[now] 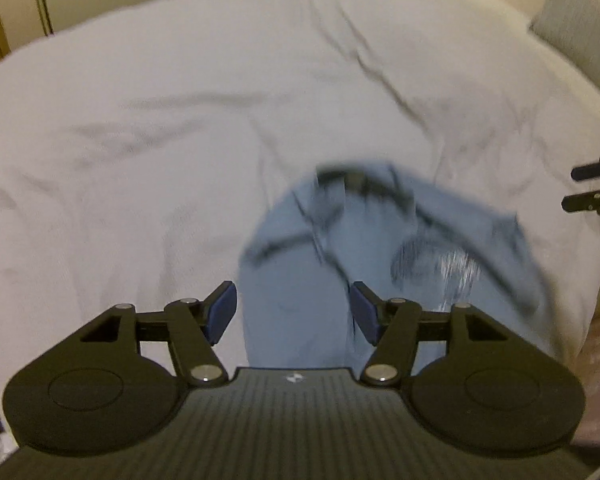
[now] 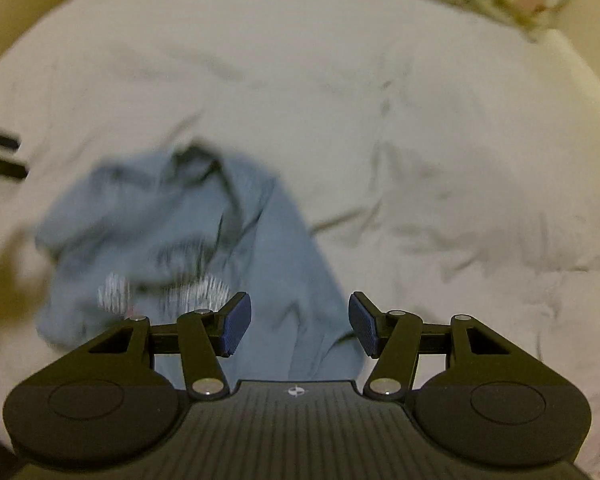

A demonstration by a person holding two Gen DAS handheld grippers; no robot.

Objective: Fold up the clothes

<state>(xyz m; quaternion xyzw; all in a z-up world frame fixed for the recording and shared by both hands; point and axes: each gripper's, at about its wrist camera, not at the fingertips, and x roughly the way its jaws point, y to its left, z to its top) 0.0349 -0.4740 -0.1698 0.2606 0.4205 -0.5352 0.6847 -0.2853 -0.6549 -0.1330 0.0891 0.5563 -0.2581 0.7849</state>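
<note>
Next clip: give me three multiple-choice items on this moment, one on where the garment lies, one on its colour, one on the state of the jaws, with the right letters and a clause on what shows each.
1. Where does the shirt lie?
A. on the white bedcover
B. on a wooden floor
C. on a chair

2. What colour is the shirt?
A. red
B. light blue
C. black

3. How do the jaws of the left gripper and right gripper stand?
A. both shut on cloth
B. one open, one shut
C. both open

Key: 1 A, white cover surrounds the crumpled shirt; 2 B, light blue fabric with dark trim in both views; 3 C, a wide gap shows between the blue pads, nothing clamped.
</note>
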